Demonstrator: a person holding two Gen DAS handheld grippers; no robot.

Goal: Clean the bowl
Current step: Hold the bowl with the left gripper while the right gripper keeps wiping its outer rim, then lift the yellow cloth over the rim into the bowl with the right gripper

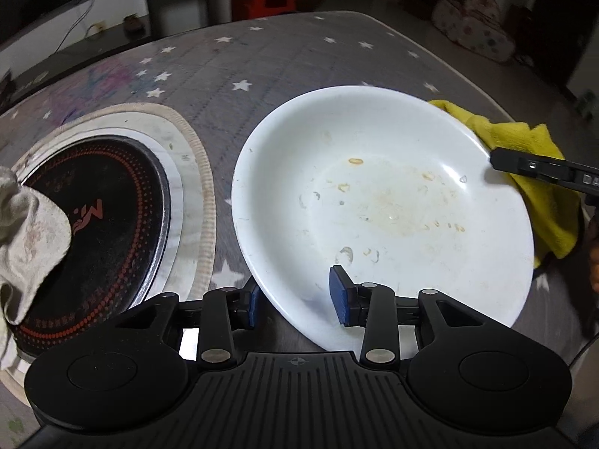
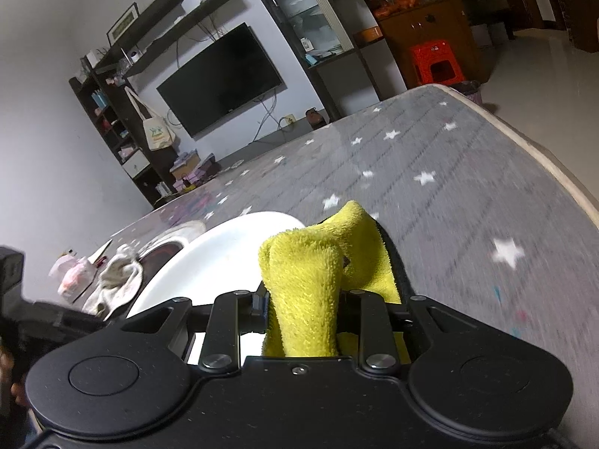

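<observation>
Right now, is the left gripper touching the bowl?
Touching. The left wrist view shows the left gripper astride the bowl rim: one blue pad lies inside against the white wall, the other sits under the rim outside.

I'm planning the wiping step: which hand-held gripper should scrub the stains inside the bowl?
Right. The right hand-held gripper already clamps the yellow cloth at the bowl rim; the left hand-held gripper straddles the near rim, steadying it.

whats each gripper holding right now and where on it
The left gripper pinches the near rim of the white bowl. The right gripper is shut on a bunched fold of the yellow cloth.
</observation>
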